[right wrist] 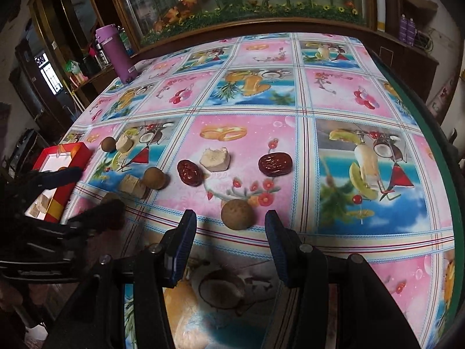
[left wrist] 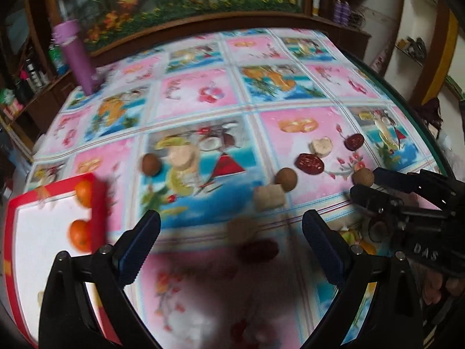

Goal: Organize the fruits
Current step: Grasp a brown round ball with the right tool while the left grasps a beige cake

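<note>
Fruit lies scattered on the patterned tablecloth: wrinkled red dates (right wrist: pixel 190 172) (right wrist: pixel 275 163), pale banana chunks (right wrist: pixel 215 159) (right wrist: pixel 132 186) and brown longans (right wrist: pixel 155 177). My right gripper (right wrist: pixel 229 222) is open, and one longan (right wrist: pixel 237 213) rests on the cloth just ahead of its tips, touching neither pad. From the left wrist view, that same longan (left wrist: pixel 363 176) sits at the right gripper (left wrist: pixel 362 186). My left gripper (left wrist: pixel 229 224) is wide open above a blurred banana chunk (left wrist: pixel 241 229) and a date (left wrist: pixel 258 250). A red tray (left wrist: pixel 98 203) holds two oranges (left wrist: pixel 84 193).
A purple bottle (right wrist: pixel 116 53) stands at the table's far left corner. The red tray (right wrist: pixel 78 157) lies at the left edge and also holds banana chunks (right wrist: pixel 40 203). A wooden cabinet with a flower picture runs behind the table. The table's green rim (right wrist: pixel 430 133) curves along the right.
</note>
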A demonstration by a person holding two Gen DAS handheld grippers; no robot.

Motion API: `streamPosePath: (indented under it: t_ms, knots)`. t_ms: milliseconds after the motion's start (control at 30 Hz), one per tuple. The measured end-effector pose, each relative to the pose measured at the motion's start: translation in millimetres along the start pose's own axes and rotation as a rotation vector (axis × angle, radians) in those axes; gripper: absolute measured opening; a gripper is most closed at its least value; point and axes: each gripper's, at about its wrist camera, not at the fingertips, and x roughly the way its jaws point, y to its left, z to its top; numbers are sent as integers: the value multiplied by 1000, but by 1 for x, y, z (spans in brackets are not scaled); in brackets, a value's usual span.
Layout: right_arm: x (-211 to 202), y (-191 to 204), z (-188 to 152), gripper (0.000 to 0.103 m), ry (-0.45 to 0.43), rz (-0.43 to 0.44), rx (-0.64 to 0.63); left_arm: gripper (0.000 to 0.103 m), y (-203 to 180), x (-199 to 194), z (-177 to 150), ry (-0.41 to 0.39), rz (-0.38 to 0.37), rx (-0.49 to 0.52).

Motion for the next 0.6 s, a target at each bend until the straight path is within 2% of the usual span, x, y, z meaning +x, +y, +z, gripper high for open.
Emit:
streamPosePath:
  t_ms: [133,200,267,367,400,500,533,600]
  knots:
    - [0,0,0,48,-3,3,1,98,-6,12,8,6,-16,15]
    - [1,0,1,48,-2,3,0,92,-7,14,10,0,-34,25]
    - [2,1,2,45,-4,-5,-6,79,-9,19,10,16,-43,42]
    - [4,4,3,37,-4,-7,-16,66,-9,29,8,47,-71,41]
    - [5,5,3,34,-5,-12,-20,65,-8,29,7,39,-84,34]
    - [7,5,4,26,-13,-34,-23,54,-8,29,7,30,-93,42]
    - [7,5,4,21,-13,-35,-22,47,-8,28,8,24,-93,42]
    - [7,4,4,21,-14,-31,-12,36,-6,28,9,18,-94,41]
